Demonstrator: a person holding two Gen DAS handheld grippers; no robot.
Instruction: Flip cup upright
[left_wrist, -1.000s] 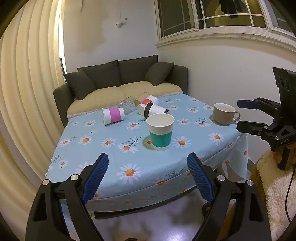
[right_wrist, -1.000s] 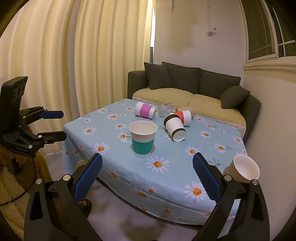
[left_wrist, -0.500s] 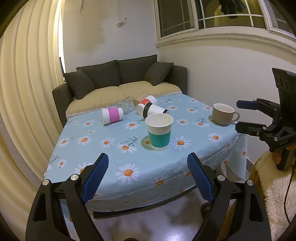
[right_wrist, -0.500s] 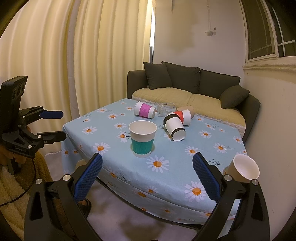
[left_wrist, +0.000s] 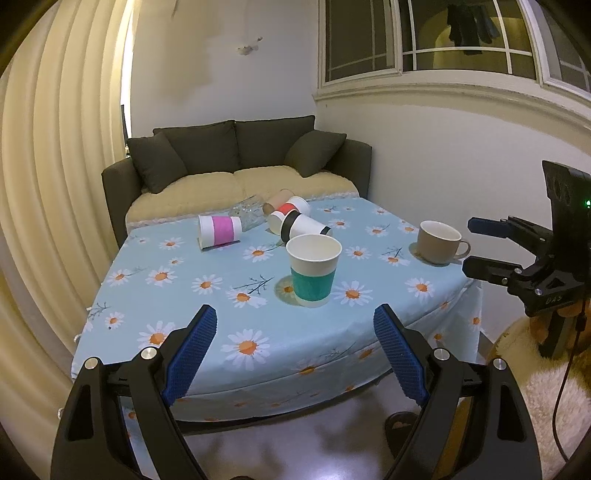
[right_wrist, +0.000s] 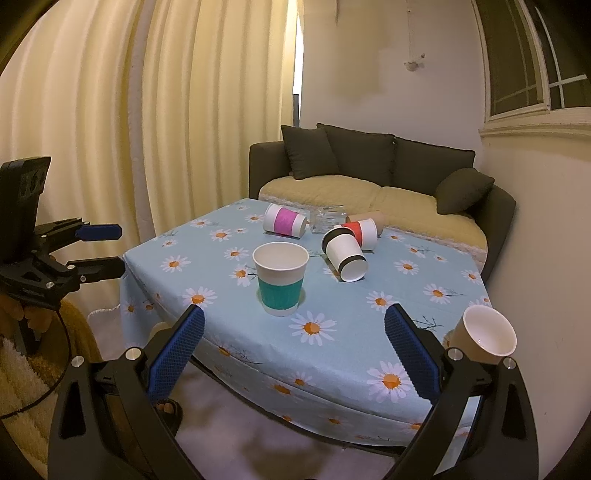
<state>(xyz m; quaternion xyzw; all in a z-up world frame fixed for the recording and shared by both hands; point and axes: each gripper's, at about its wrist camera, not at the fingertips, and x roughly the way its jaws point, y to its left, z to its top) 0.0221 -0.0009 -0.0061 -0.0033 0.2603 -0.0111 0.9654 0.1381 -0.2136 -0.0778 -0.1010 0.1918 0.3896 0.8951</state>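
Observation:
A paper cup with a teal band (left_wrist: 313, 271) stands upright near the front of the daisy tablecloth (left_wrist: 177, 295); it also shows in the right wrist view (right_wrist: 280, 282). Behind it lie a pink-banded cup (left_wrist: 218, 230), a black-banded cup (left_wrist: 304, 227) and a red-banded cup (left_wrist: 290, 210) on their sides. My left gripper (left_wrist: 293, 336) is open and empty, off the table's front edge. My right gripper (right_wrist: 293, 339) is open and empty too, short of the table. Each gripper shows in the other's view, the right one (left_wrist: 491, 247) and the left one (right_wrist: 99, 247).
A tan mug (left_wrist: 437, 242) stands upright at the table's right side. A clear glass (left_wrist: 249, 214) lies among the fallen cups. A dark sofa (left_wrist: 236, 162) stands behind the table. Curtains (left_wrist: 55, 184) hang at left. A fluffy rug (left_wrist: 546, 398) lies on the floor.
Both grippers have drifted slightly back from the table. The cups have not moved.

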